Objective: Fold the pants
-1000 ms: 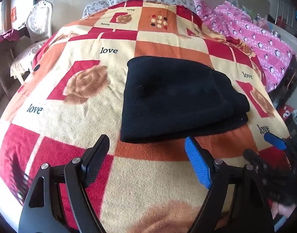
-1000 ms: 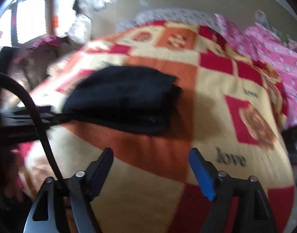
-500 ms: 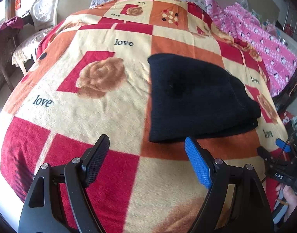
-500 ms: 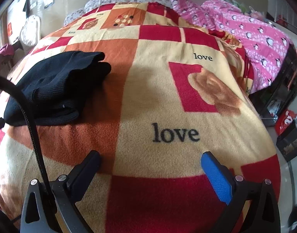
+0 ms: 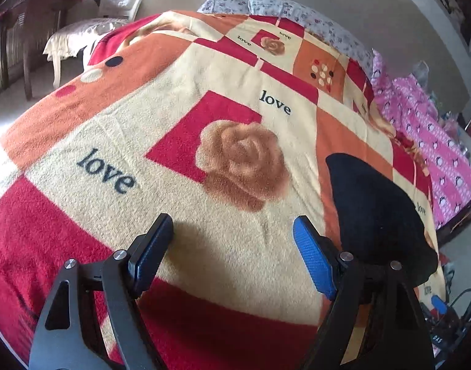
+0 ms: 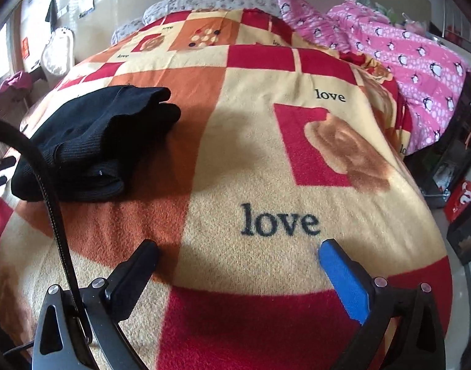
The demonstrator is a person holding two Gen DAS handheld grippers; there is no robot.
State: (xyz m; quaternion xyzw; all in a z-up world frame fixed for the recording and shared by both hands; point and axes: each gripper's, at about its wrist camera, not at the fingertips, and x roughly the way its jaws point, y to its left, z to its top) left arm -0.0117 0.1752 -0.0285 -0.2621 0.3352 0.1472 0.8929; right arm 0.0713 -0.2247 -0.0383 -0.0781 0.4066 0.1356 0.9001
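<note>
The black pants (image 5: pixel 371 206) lie folded in a thick stack on the checked red, orange and cream blanket (image 5: pixel 161 166). In the right wrist view the pants (image 6: pixel 90 141) sit at the left, folded edges toward me. My left gripper (image 5: pixel 232 246) is open and empty, over bare blanket to the left of the pants. My right gripper (image 6: pixel 238 265) is open and empty, over bare blanket to the right of the pants, near the word "love". Neither gripper touches the pants.
A pink penguin-print quilt (image 6: pixel 404 49) is piled along the bed's right side. Floral pillows (image 5: pixel 284 9) lie at the head. A white chair (image 5: pixel 90 27) stands left of the bed. A black cable (image 6: pixel 47 191) crosses the right wrist view. Boxes (image 6: pixel 463 215) stand on the floor.
Both grippers have drawn apart from the folded pants: the left one swung left, the right one swung right. The pants have stayed in place. Both grippers stay open.
</note>
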